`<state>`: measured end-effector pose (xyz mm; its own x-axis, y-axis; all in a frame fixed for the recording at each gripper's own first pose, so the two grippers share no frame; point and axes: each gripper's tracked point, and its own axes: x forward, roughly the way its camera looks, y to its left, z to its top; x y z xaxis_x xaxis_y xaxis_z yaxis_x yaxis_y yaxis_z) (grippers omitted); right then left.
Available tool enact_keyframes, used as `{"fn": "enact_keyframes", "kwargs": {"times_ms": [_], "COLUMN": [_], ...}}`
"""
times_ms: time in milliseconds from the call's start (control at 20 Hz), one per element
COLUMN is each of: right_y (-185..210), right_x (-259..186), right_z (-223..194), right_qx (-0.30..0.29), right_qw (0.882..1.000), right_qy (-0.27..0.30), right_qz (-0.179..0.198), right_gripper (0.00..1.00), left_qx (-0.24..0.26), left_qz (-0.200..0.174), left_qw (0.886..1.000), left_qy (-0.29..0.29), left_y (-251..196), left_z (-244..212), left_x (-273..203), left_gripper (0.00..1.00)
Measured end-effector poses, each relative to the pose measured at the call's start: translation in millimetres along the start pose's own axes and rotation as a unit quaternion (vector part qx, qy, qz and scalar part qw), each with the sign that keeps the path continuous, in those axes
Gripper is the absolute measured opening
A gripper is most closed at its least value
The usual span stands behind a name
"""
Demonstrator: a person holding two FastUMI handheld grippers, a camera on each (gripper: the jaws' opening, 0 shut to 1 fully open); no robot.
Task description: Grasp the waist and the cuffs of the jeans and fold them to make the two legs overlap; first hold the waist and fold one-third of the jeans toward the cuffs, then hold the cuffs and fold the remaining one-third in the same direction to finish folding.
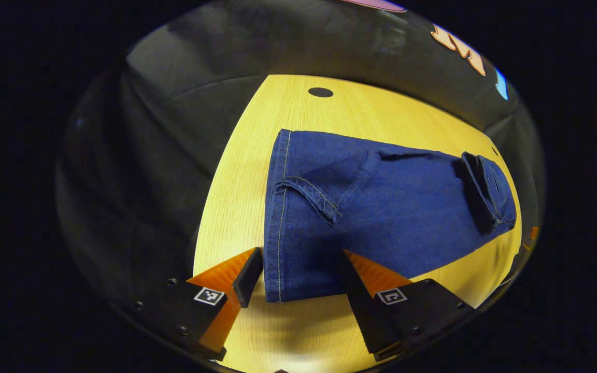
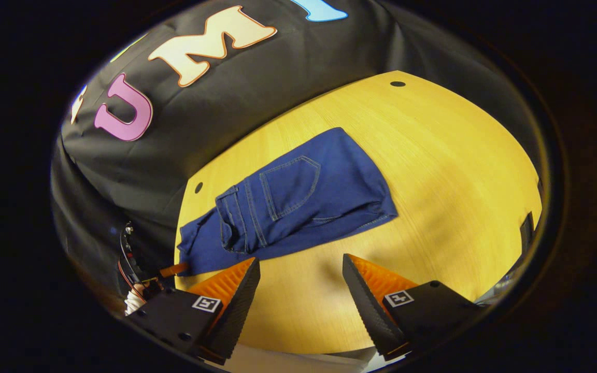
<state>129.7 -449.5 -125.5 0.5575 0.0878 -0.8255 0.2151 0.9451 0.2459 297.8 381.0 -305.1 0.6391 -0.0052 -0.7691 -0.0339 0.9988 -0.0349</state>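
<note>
Jeans (image 1: 381, 217): legs overlapped, waist third folded over, on tabletop (image 1: 257, 134). Left gripper (image 1: 298, 282): fingers wide, cuff hem between them, ungrasped. Right gripper (image 2: 301, 285): fingers wide, empty. Cuff fold judged pending; closure on hem required.

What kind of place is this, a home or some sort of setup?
Most likely a staged recording booth, not a lived-in room. A black cloth wall hangs right behind a bare wooden table, and the only thing on it is a pair of jeans, with an open claw facing it.

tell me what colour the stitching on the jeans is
Pale, light thread against dark blue denim on the jeans; the seam lines show best in the left gripper view.
</note>
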Motion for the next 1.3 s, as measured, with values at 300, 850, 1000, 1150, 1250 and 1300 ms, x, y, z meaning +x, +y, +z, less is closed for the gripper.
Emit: {"fn": "enact_keyframes", "kwargs": {"times_ms": [300, 850, 1000, 1150, 1250, 1300], "right_y": [8, 9, 3, -5, -14, -19], "right_x": [-12, -38, -47, -55, -60, -62], "right_z": [6, -10, -11, -6, -1, 2], "right_qx": [0.012, 0.028, 0.037, 0.047, 0.05, 0.051], "right_qw": [1.0, 0.999, 0.998, 0.996, 0.995, 0.995], "right_qy": [-0.02, -0.047, -0.059, -0.073, -0.08, -0.082], "right_qz": [0.008, 0.004, 0.005, 0.009, 0.015, 0.018], "right_gripper": [0.98, 0.98, 0.98, 0.98, 0.98, 0.98], "left_qx": [-0.006, -0.087, -0.139, -0.158, -0.15, -0.143], "left_qz": [0.011, -0.061, -0.08, -0.083, -0.08, -0.082], "left_qw": [1.0, 0.993, 0.986, 0.983, 0.984, 0.985], "left_qy": [-0.004, -0.051, -0.039, -0.038, -0.046, -0.051], "left_y": [-4, -27, -29, -31, -39, -48], "left_z": [0, 11, 8, 18, 27, 32], "left_x": [-1, 2, -2, -10, -24, -35], "left_gripper": [0.83, 0.04, 0.0, 0.0, 0.0, 0.0]}}
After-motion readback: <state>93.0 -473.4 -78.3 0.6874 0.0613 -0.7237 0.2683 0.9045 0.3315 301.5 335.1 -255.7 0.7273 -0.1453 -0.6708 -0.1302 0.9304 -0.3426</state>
